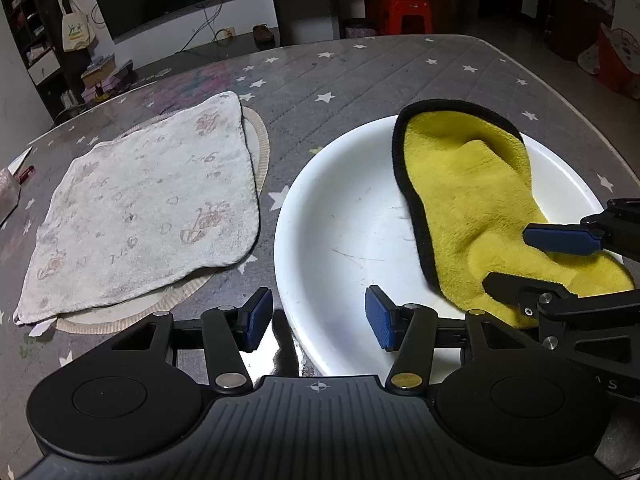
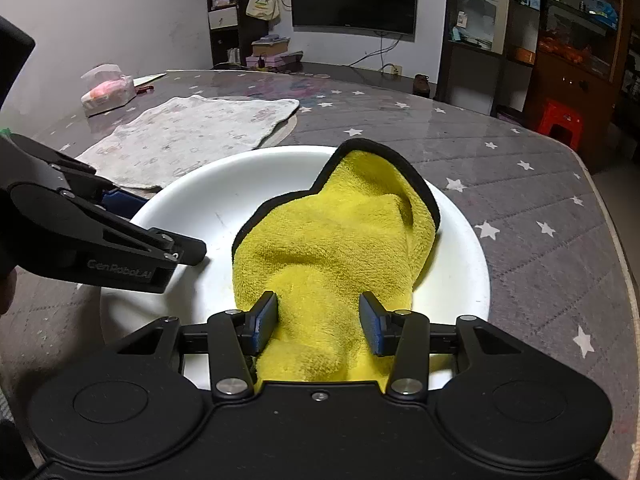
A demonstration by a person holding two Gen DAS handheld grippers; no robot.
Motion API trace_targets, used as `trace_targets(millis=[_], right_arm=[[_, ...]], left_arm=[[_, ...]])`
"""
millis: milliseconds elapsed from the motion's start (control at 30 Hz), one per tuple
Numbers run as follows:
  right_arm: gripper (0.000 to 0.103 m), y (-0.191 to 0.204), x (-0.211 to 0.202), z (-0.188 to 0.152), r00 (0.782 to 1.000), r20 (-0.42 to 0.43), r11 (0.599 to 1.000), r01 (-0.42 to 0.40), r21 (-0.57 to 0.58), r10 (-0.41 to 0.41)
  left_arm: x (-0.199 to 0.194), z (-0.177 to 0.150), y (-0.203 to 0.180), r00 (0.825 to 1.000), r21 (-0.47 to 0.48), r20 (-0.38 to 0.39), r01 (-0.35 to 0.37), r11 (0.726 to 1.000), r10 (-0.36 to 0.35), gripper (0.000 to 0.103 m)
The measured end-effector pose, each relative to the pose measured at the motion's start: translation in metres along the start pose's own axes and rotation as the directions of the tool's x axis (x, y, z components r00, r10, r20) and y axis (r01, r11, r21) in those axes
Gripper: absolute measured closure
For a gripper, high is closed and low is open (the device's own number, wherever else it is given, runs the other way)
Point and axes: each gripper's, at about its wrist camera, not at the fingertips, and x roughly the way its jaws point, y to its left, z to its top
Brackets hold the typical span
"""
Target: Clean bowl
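A wide white bowl (image 1: 348,220) (image 2: 192,204) sits on the grey starred table cover. A yellow cloth with a black edge (image 1: 472,200) (image 2: 332,240) lies inside it, spread across the right half. My right gripper (image 2: 319,322) (image 1: 510,258) is shut on the near end of the cloth, which bunches between its blue pads. My left gripper (image 1: 319,316) (image 2: 160,226) is at the bowl's near left rim. Its jaws stand open with the rim passing between them, and neither pad touches the rim.
Left of the bowl a pale patterned towel (image 1: 152,204) lies over a round woven mat (image 1: 260,148). A tissue pack (image 2: 106,94) and a red pen (image 1: 26,174) are at the far left. The table's edge (image 2: 608,216) curves close on the right.
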Motion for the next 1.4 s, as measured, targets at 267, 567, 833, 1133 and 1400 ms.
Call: trace_targets(millis=[267, 567, 833, 1133, 1400], right_arm=[[0.055, -0.0001, 0.0002, -0.0012, 1.000, 0.005, 1.000, 0.003, 0.008, -0.003], [0.055, -0.0016, 0.0001, -0.0008, 1.000, 0.004, 1.000, 0.009, 0.012, -0.009], [0.055, -0.0011, 0.0007, -0.0004, 1.000, 0.006, 1.000, 0.012, 0.014, -0.013], [0.054, -0.0020, 0.0015, -0.0001, 1.000, 0.006, 1.000, 0.017, 0.015, -0.018], [0.054, -0.0038, 0.0005, -0.0003, 1.000, 0.003, 1.000, 0.019, 0.015, -0.019]], left_arm=[[0.0007, 0.0008, -0.0020, 1.000, 0.008, -0.003, -0.013, 1.000, 0.013, 0.047], [0.0008, 0.0009, -0.0030, 1.000, 0.018, -0.001, -0.015, 1.000, 0.015, 0.047], [0.0007, 0.0010, -0.0054, 1.000, 0.026, 0.001, -0.025, 0.999, 0.025, 0.047], [0.0007, 0.0010, -0.0085, 0.999, 0.033, 0.003, -0.038, 0.999, 0.038, 0.047], [0.0010, 0.0019, -0.0085, 0.999, 0.029, 0.000, -0.040, 0.999, 0.040, 0.047]])
